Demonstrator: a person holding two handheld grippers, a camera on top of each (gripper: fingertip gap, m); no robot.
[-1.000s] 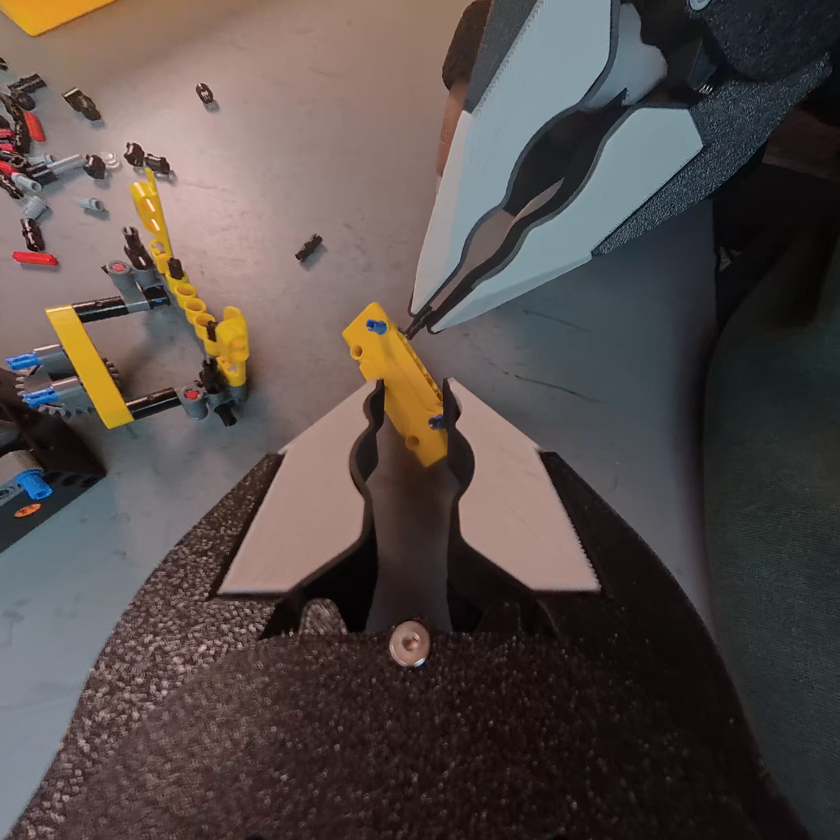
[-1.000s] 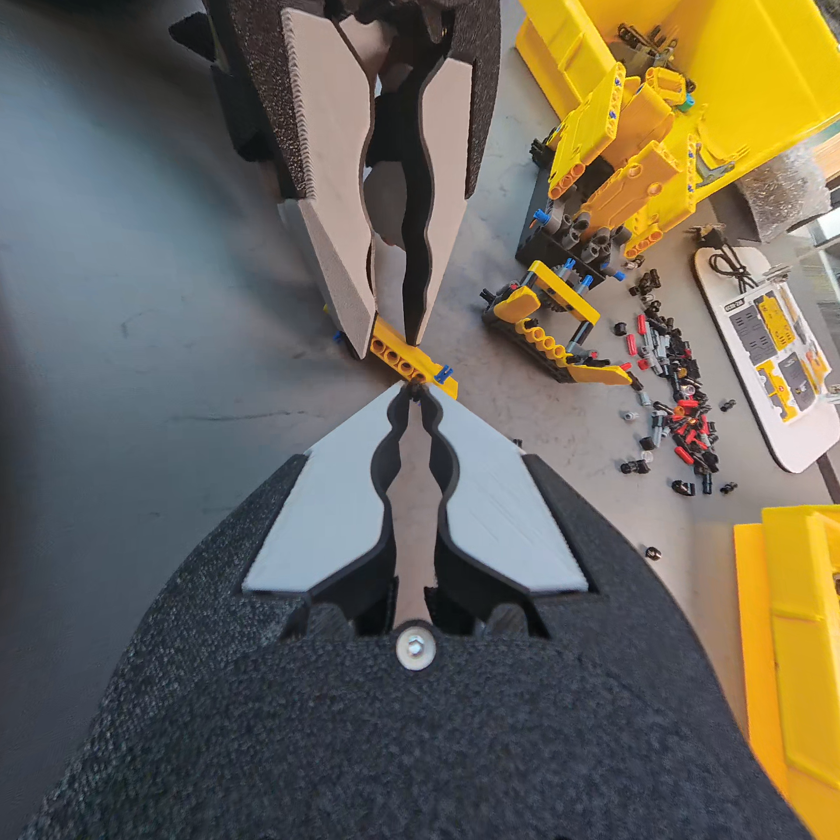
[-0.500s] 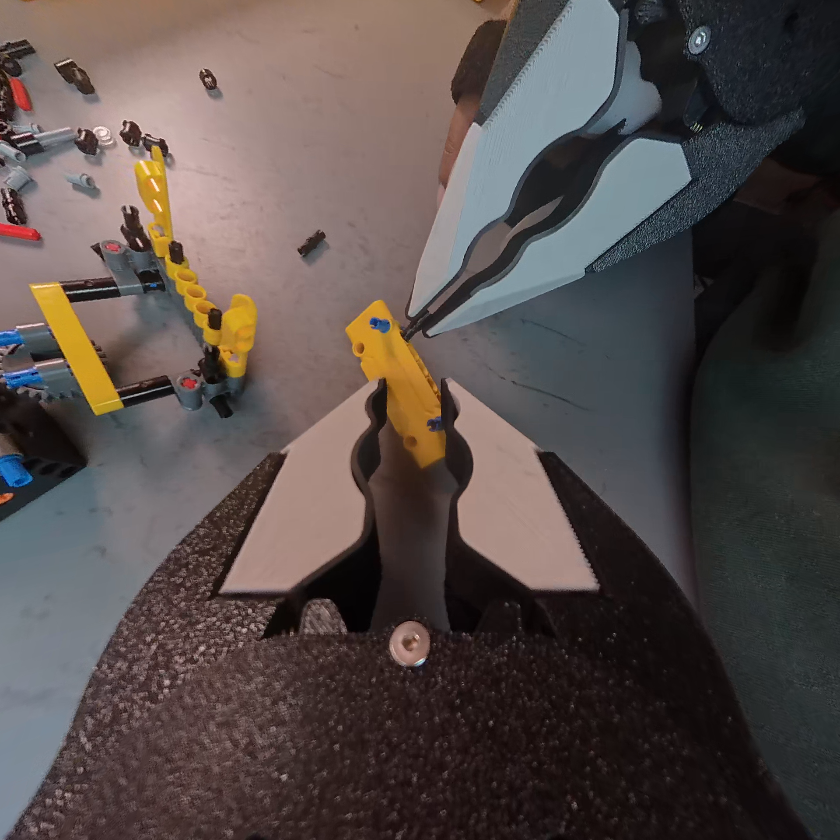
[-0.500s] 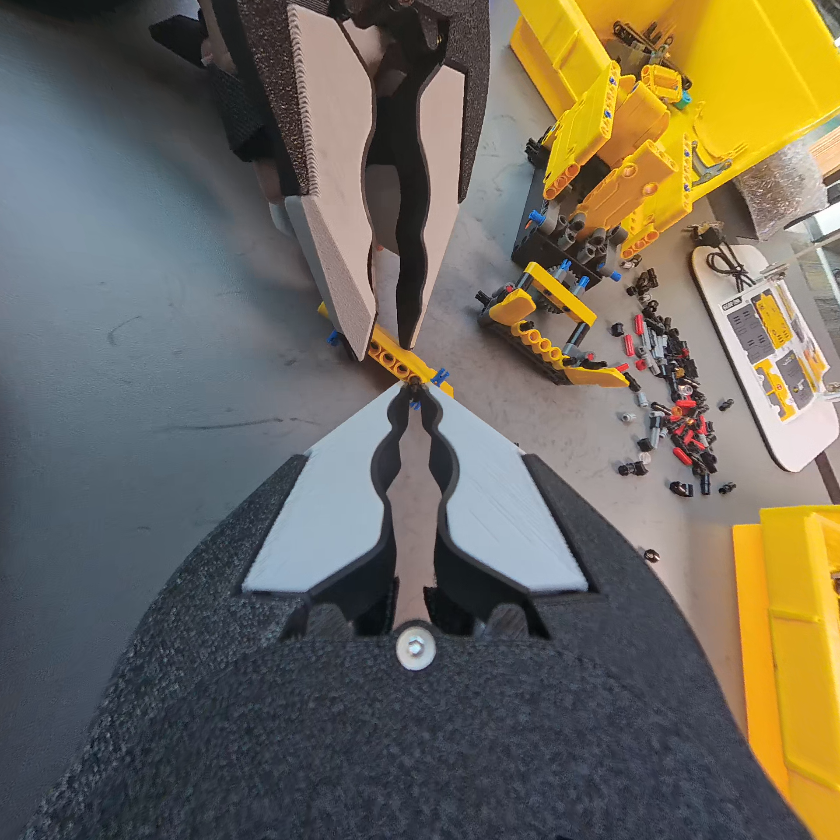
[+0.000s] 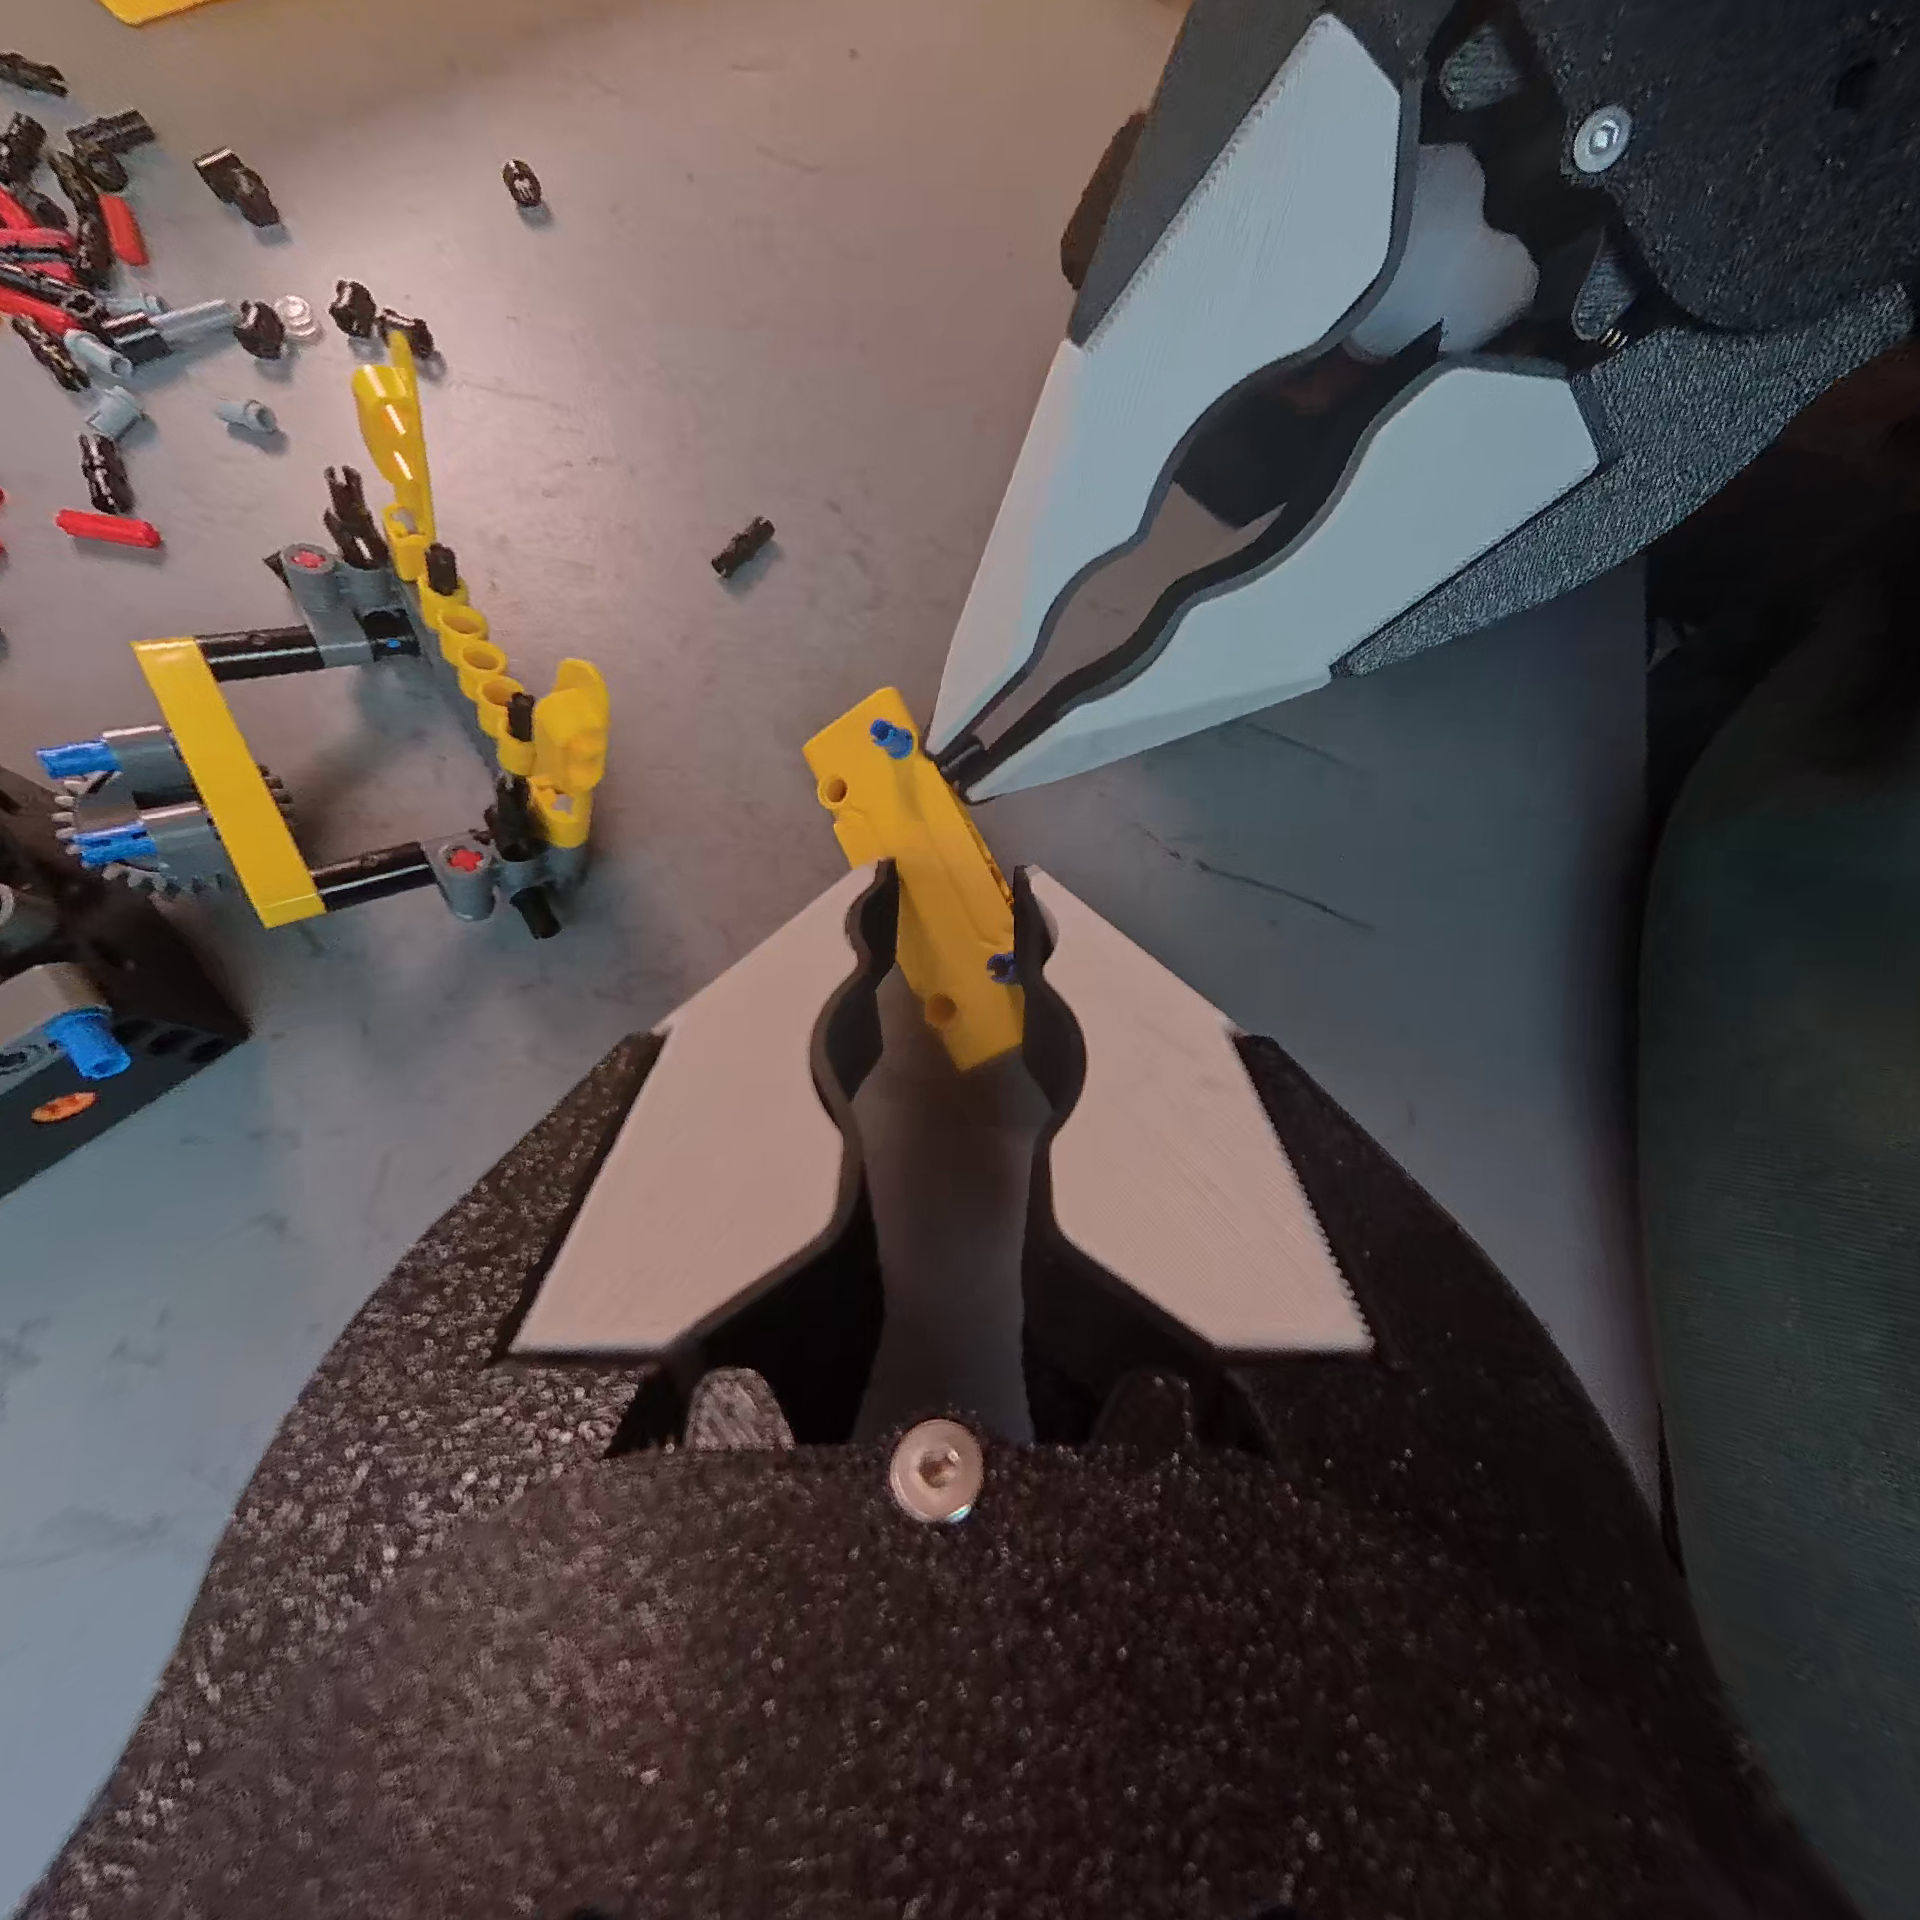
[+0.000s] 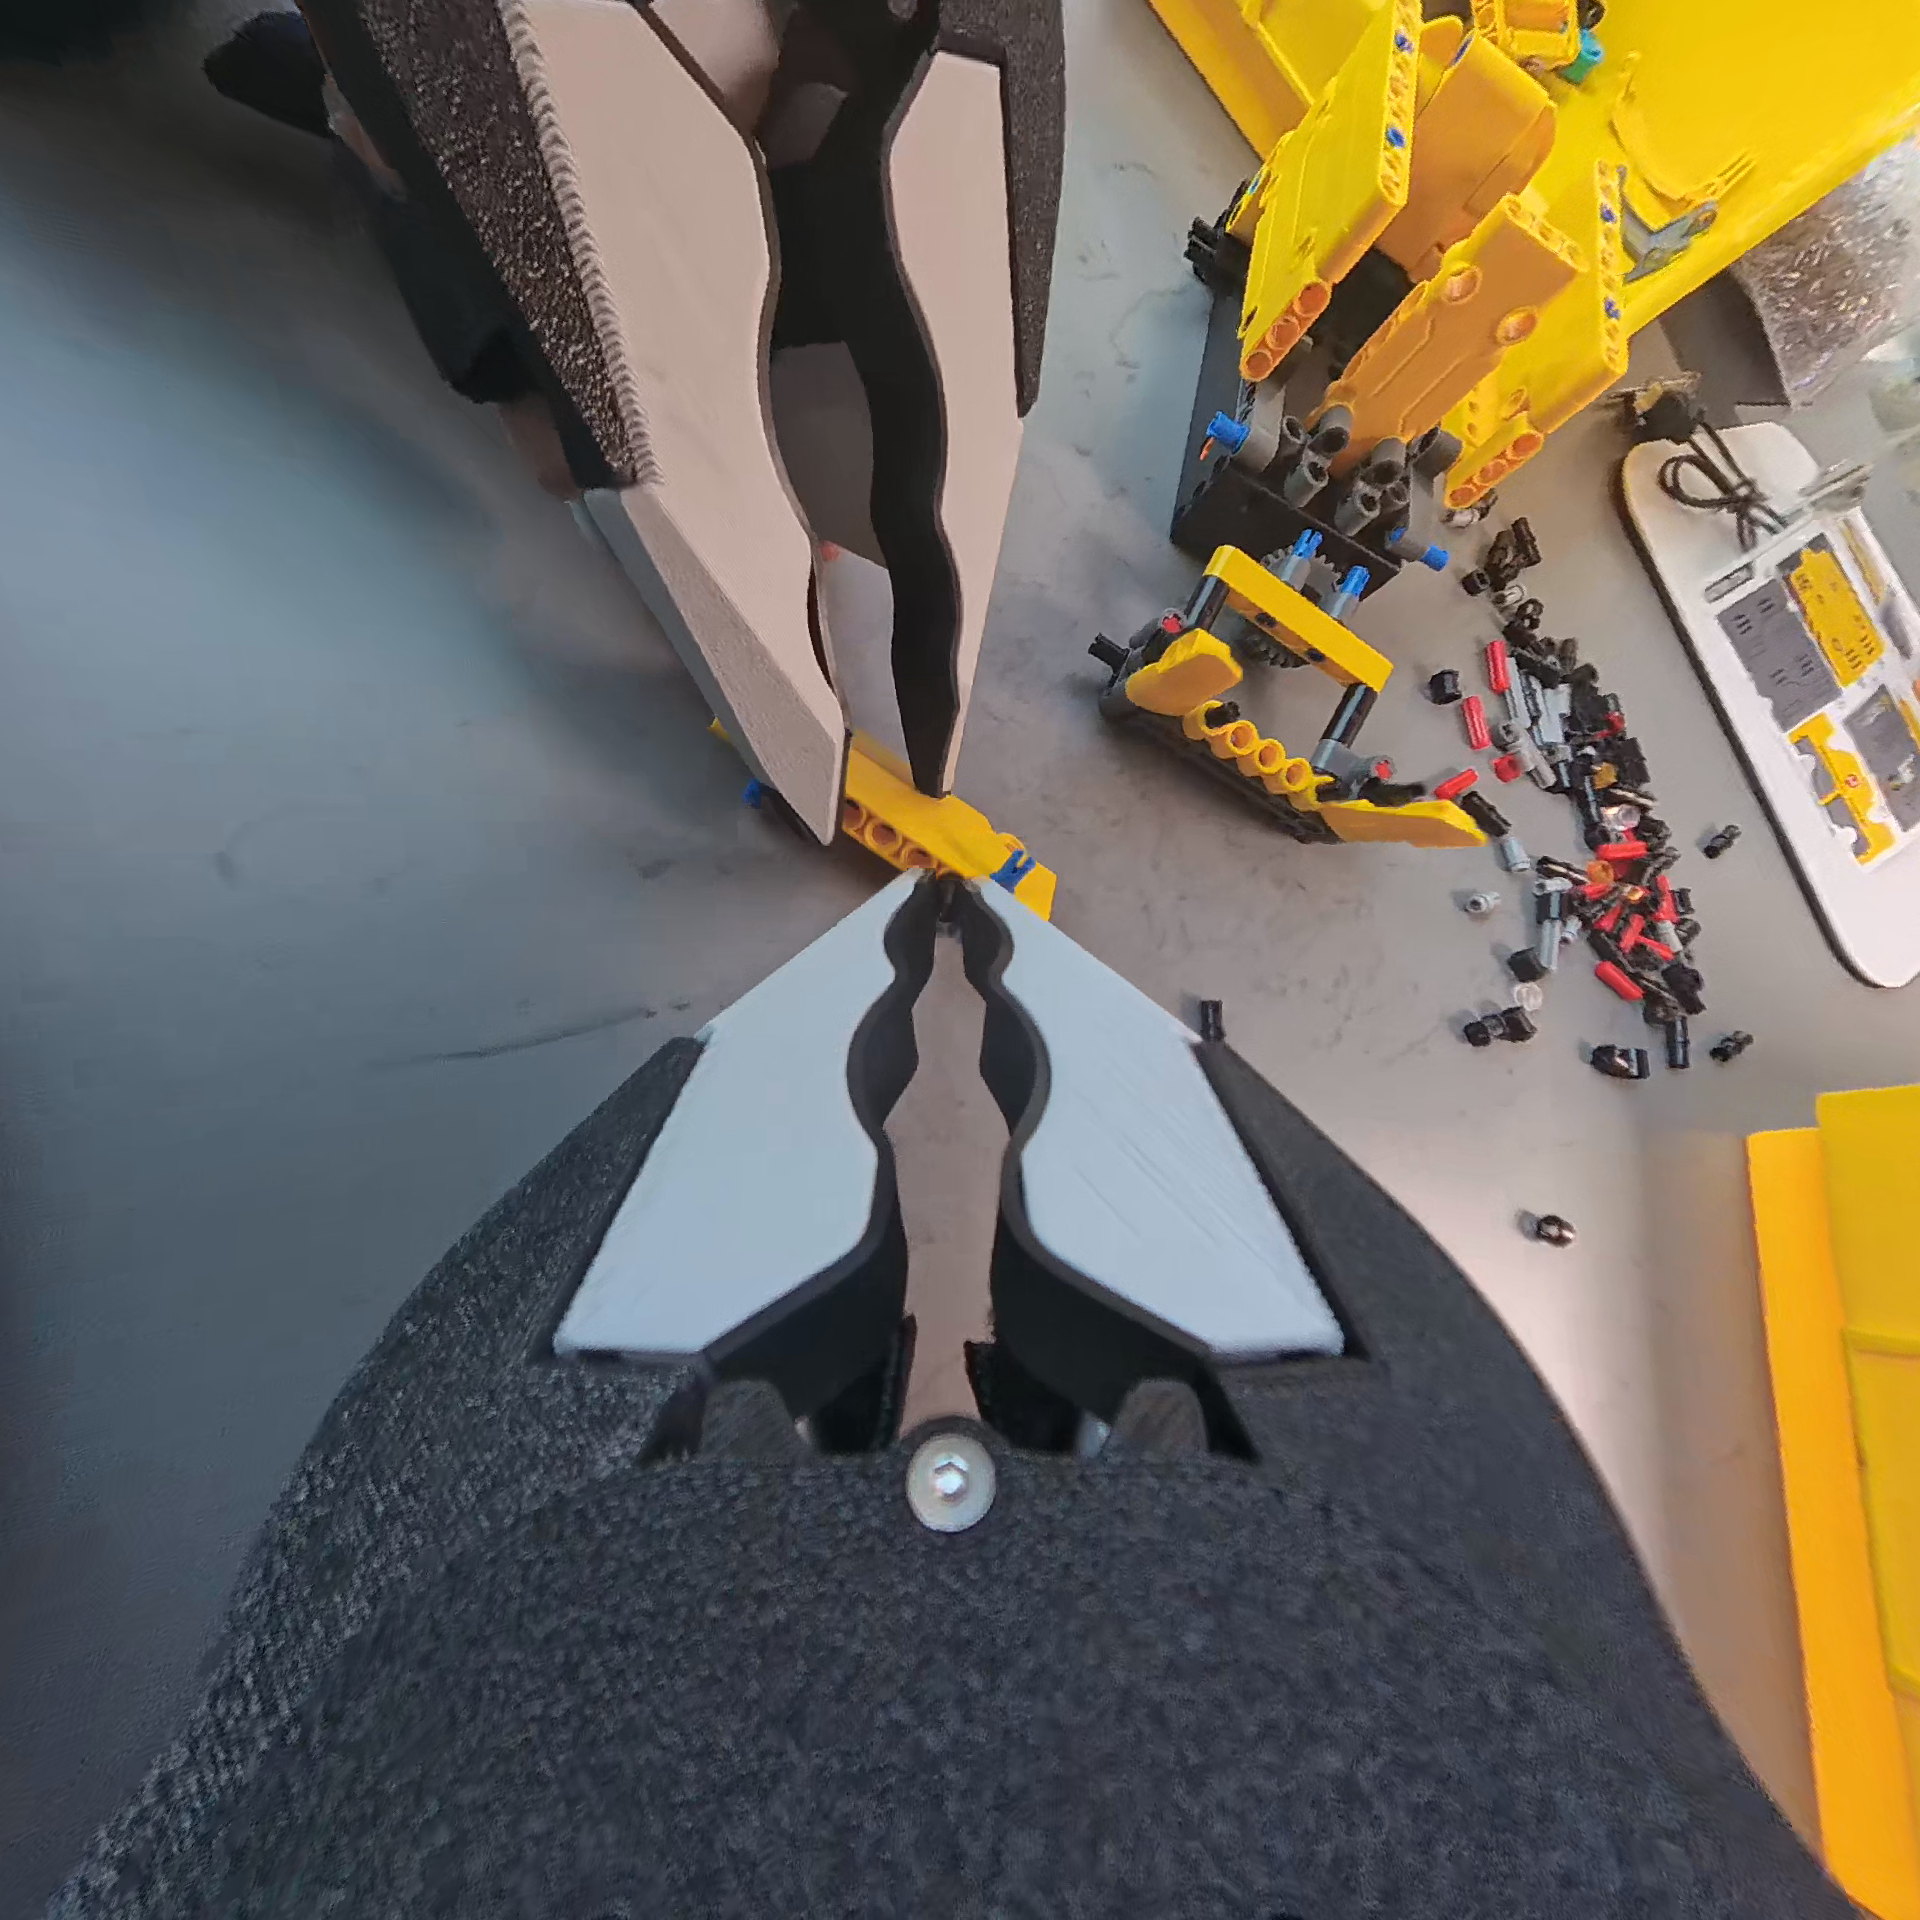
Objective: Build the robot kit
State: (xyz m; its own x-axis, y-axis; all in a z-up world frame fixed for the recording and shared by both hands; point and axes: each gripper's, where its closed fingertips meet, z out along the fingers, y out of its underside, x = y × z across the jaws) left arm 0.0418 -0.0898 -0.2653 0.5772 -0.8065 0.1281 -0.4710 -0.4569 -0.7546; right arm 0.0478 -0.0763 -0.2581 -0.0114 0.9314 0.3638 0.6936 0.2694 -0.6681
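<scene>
A yellow beam [image 5: 940,914] is clamped in the left gripper [image 5: 948,894], above the counter [image 5: 727,260]. At its 1 o'clock end, a small black pin [image 5: 954,755] is pinched in the closed right gripper [image 6: 940,891]. The pin would best be kept square to its hole, the beam braced.

On the grey tabletop [image 5: 727,260] lies a half-built frame [image 6: 1278,717] of yellow beams and black axles. Beside the frame spreads a heap of small black, red and grey pins [image 6: 1590,831]. Behind the frame stands a larger yellow model [image 6: 1455,260]. Beyond the heap lies a white printed sheet [image 6: 1808,665].
</scene>
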